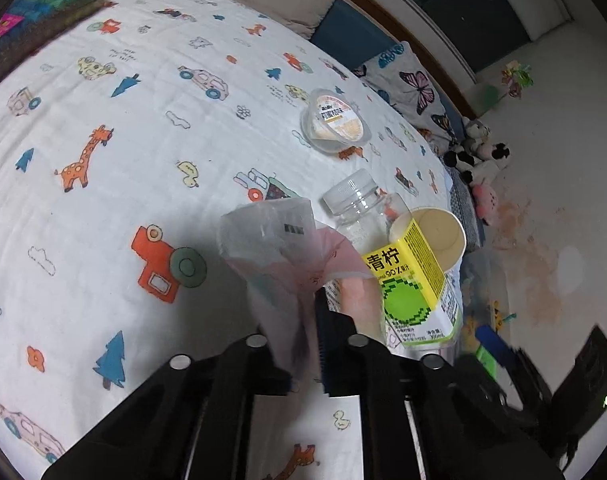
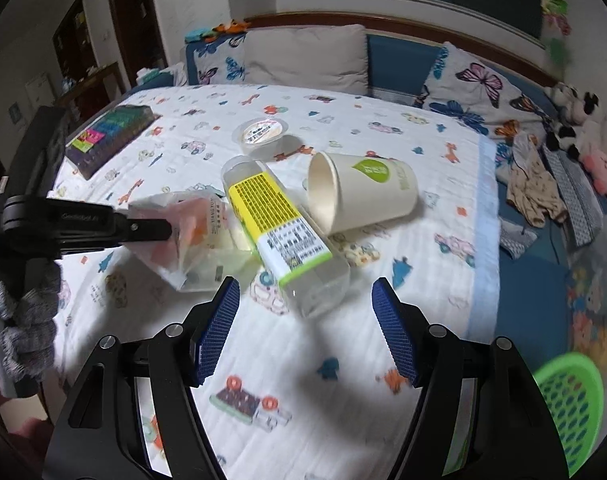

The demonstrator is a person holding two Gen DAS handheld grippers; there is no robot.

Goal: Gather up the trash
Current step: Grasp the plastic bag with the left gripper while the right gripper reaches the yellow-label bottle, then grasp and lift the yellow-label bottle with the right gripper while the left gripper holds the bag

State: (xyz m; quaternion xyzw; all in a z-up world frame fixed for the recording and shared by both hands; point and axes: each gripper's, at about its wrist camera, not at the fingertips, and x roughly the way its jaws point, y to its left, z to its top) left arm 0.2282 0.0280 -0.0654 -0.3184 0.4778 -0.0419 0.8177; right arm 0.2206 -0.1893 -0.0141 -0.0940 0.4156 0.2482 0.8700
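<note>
My left hand-held gripper (image 1: 317,320) pinches the flimsy wrapper (image 1: 271,236), which may slip; my right hand-held gripper (image 2: 305,312) gapes empty, bottle (image 2: 279,224) at twelve o'clock.

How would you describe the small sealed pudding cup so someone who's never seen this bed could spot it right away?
On the bed's cartoon-print sheet, look past the clear bottle with the yellow-green label and the tipped paper cup, toward the pillows. There stands the pudding cup, alone: low, round, clear plastic, with a printed film lid still on, unlike its neighbours.
</note>
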